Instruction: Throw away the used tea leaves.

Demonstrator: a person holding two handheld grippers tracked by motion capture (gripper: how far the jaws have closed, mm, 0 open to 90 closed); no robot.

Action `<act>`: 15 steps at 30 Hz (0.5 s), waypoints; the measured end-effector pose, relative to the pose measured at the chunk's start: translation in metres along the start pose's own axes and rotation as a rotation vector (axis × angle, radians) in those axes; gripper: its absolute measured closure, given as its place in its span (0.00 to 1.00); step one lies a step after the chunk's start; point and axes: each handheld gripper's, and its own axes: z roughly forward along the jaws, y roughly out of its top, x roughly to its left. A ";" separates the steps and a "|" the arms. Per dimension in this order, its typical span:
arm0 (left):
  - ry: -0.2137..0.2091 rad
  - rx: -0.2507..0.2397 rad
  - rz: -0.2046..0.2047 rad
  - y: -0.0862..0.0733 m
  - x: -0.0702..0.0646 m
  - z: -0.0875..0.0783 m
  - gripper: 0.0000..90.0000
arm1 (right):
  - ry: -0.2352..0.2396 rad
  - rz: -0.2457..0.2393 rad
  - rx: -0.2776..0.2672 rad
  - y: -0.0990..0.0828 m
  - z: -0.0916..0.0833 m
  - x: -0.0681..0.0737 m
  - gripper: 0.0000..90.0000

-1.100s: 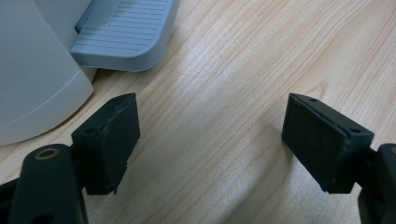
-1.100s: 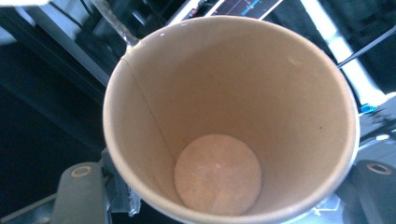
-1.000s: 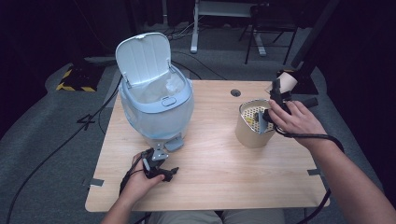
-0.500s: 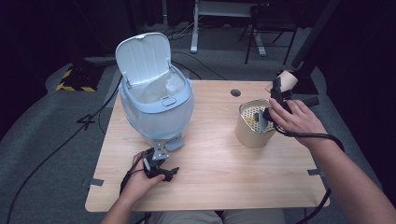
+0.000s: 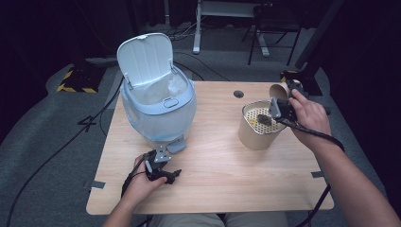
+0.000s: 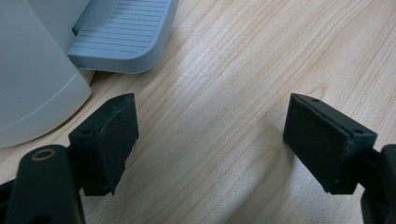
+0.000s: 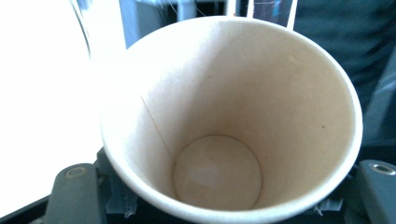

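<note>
Above the perforated bin (image 5: 259, 126) at right, my right tool (image 5: 283, 101) clamps a paper cup (image 7: 229, 126), its jaws just easing; loosening further risks dropping it. My left tool (image 6: 210, 140) rests apart.

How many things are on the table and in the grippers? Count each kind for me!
Bins with the lid up: 1, the pale blue bin.
Round tan containers with a holed insert: 1, the tan container.
Paper cups: 1, the paper cup between the right gripper's jaws.
Grippers: 2, the left gripper and the right gripper.
Total: 5.
</note>
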 end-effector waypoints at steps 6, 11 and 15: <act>0.000 -0.001 -0.002 0.000 0.000 0.000 0.21 | 0.165 0.436 -0.118 -0.016 -0.005 -0.009 0.31; -0.001 -0.002 -0.001 0.000 0.000 0.000 0.21 | 0.331 0.782 -0.203 -0.030 -0.002 -0.016 0.31; -0.001 -0.002 -0.002 0.000 0.000 0.000 0.21 | 0.416 0.963 -0.268 -0.036 0.001 -0.021 0.31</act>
